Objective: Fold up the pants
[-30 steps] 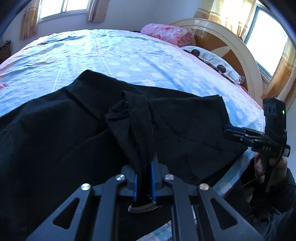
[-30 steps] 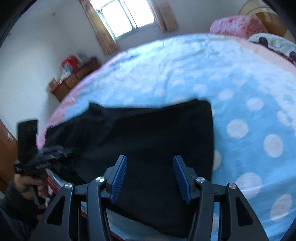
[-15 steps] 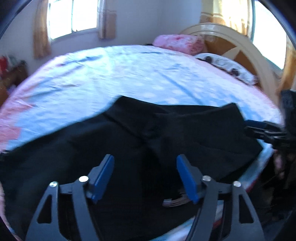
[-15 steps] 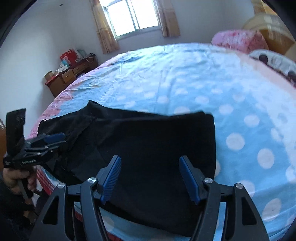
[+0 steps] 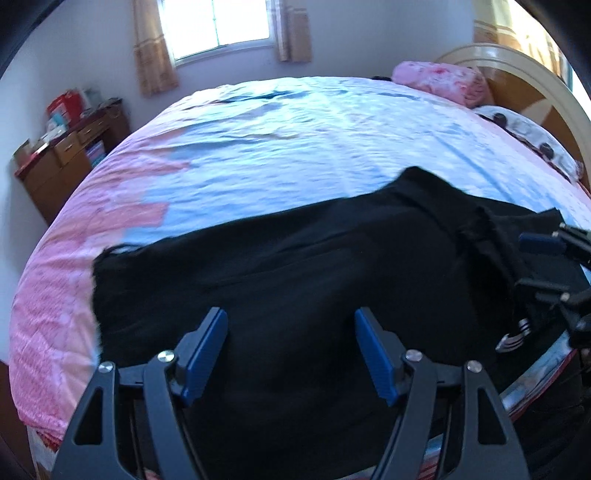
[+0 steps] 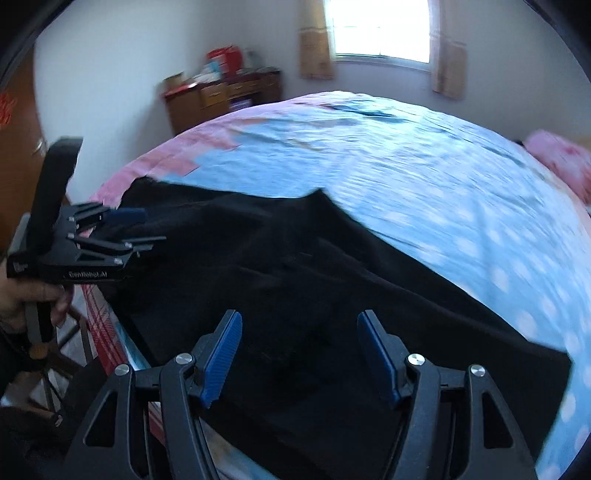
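Note:
Black pants [image 5: 295, 266] lie spread along the near edge of the bed, folded lengthwise, with a bunched ridge of cloth toward the right. My left gripper [image 5: 291, 321] hovers above them, open, with nothing between its blue pads. In the right wrist view the same pants [image 6: 295, 280] stretch from the bed's left corner to the lower right. My right gripper [image 6: 299, 325] is open over them and holds nothing. The left gripper [image 6: 129, 229] also shows at the left of that view, held by a hand [image 6: 22, 299]. The right gripper [image 5: 546, 254] shows at the right edge of the left wrist view.
The bed sheet [image 5: 295, 147] is light blue with white dots and pink borders. A pink pillow [image 5: 439, 79] and a wooden headboard [image 5: 517, 74] are at the far right. A wooden dresser [image 5: 66, 155] stands by the wall under a window [image 5: 218, 22].
My left gripper let go of the bunched cloth and opened, then swung left along the pants. My right gripper opened a little wider and also swung left, rolling as it went.

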A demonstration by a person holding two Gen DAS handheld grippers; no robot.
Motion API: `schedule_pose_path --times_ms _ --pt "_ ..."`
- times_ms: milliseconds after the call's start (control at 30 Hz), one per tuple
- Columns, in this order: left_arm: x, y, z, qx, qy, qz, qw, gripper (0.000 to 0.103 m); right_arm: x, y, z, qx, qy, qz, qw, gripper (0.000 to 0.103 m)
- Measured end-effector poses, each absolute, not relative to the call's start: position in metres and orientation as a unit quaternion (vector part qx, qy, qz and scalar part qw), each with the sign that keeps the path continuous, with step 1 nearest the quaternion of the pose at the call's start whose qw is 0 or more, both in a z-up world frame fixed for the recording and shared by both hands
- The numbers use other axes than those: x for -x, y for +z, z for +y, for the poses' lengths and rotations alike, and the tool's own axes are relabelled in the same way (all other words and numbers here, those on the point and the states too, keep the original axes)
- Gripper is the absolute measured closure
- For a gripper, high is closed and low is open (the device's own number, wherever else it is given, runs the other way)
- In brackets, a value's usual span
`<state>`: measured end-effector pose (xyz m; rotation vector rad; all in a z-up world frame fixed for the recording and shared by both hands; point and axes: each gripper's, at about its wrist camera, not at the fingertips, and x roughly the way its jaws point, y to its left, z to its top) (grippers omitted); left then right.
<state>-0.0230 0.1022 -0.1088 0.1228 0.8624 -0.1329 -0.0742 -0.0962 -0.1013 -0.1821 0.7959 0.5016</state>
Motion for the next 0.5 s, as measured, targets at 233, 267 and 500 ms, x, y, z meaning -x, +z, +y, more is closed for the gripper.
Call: schedule_pose_path --times_ms 233,267,500 --pt "0.028 -0.107 0.152 -0.055 -0.025 0.414 0.908 0.02 0.061 -0.13 -0.075 0.113 0.237 0.404 0.876 0.035" --pt "0.027 -0.106 0.158 -0.054 -0.02 0.412 0.909 0.02 0.062 -0.132 -0.072 0.127 0.238 0.401 0.876 0.032" --pt "0.025 -0.11 0.202 -0.047 0.018 0.419 0.907 0.02 0.063 -0.13 -0.074 0.131 0.231 0.407 0.874 0.03"
